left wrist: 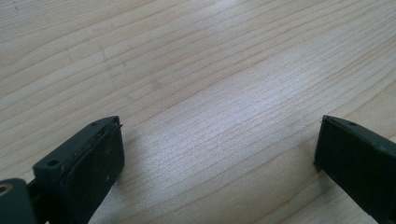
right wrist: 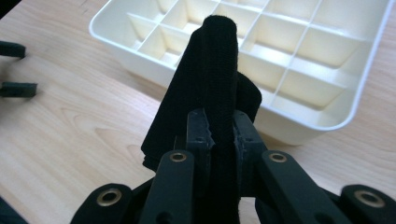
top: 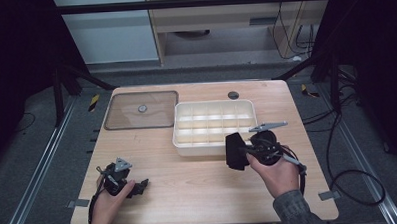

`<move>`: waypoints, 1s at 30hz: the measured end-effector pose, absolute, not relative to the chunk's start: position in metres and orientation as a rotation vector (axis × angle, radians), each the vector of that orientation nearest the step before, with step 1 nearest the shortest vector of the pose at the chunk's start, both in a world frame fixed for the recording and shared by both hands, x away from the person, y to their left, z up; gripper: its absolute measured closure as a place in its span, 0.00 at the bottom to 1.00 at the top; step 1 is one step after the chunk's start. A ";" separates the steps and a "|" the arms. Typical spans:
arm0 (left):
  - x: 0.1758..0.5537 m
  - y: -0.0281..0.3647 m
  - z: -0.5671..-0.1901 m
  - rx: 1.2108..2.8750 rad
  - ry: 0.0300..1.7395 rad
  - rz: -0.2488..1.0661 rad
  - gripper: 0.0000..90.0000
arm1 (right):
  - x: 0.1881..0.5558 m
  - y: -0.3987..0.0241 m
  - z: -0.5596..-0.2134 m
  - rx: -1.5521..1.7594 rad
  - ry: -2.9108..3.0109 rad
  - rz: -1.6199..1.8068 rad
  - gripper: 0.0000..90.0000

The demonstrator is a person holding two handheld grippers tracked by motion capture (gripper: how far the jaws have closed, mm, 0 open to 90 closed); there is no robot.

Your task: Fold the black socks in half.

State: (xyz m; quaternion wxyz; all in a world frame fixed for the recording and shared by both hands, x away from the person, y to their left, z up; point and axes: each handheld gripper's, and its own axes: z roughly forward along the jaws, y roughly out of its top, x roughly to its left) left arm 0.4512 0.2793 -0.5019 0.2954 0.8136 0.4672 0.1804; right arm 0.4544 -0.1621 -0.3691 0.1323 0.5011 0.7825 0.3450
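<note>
Pinching black cloth (right wrist: 205, 88) before tray (right wrist: 355, 112)

A lab or test bay set up for recording. A wooden table (top: 199, 187) stands on grey carpet (top: 37, 147) between metal floor rails (top: 38, 162), hemmed in by black frame struts (top: 80, 76) and dark curtains (top: 14, 58). Cables (top: 348, 152) loop across the floor by the table's right edge. Yellow-black tape (top: 93, 102) marks the floor near both far corners.
</note>
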 end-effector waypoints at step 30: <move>0.450 0.277 -0.503 2.164 1.230 0.485 0.00 | 0.512 -0.194 -0.338 1.474 2.184 0.873 0.89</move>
